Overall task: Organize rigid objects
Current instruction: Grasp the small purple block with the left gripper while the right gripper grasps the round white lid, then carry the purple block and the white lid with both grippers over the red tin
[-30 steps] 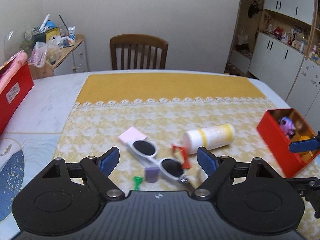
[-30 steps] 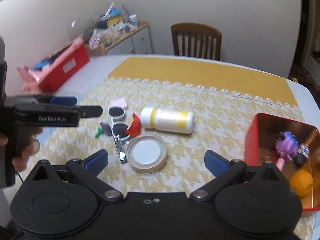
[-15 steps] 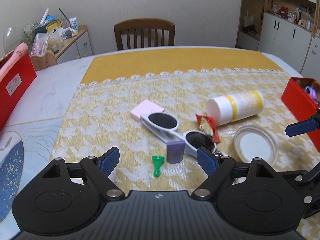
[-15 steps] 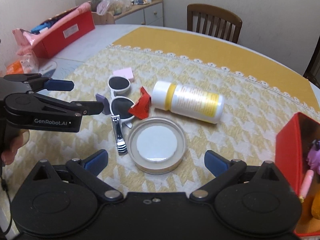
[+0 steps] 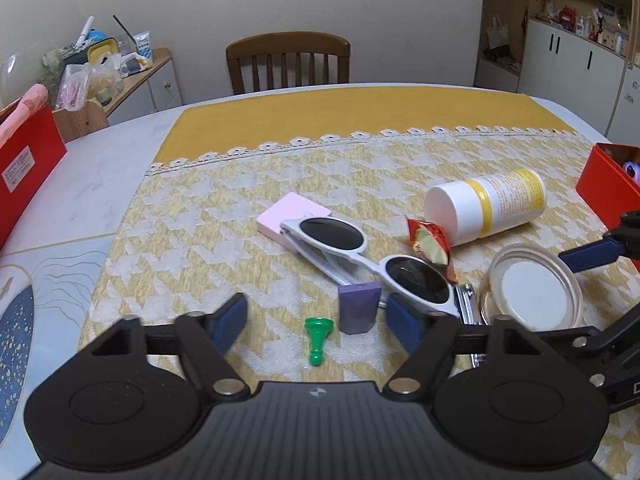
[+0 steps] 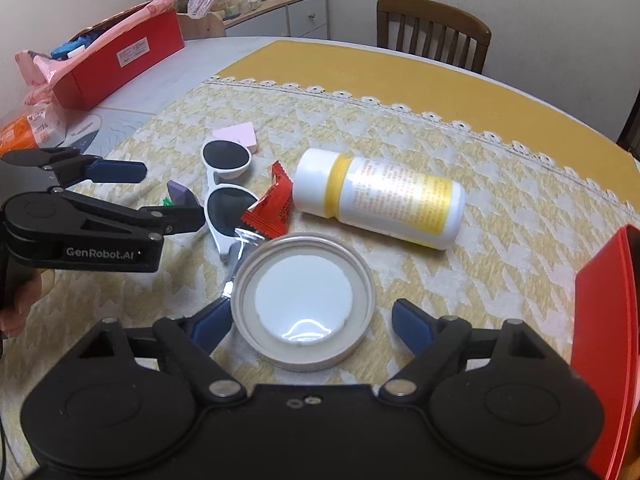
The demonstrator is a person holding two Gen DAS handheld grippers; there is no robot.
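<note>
- Jaws, left gripper (image 5: 318, 322): apart, closing; green pawn (image 5: 317, 338) and purple block (image 5: 359, 308) between, untouched.
- Jaws, right gripper (image 6: 312, 322): apart, closing around round lid (image 6: 304, 300), pads not yet on its rim.
- Step, judged: double pick-up; next, a firm pinch, then the red bin (image 6: 604, 320) at 3 o'clock.
- Materials: lid thin metal, white liner; pawn glossy plastic; sunglasses (image 5: 372, 258) at 12 o'clock, smooth white frame.

- left gripper (image 5: 318, 320), black with blue pads, tilted down toward the table, jaws closing, pads not pressing on anything
- right gripper (image 6: 310, 322), same build, angled down too, jaws also closing
- a hand (image 6: 22, 300) wraps the left gripper's handle
</note>
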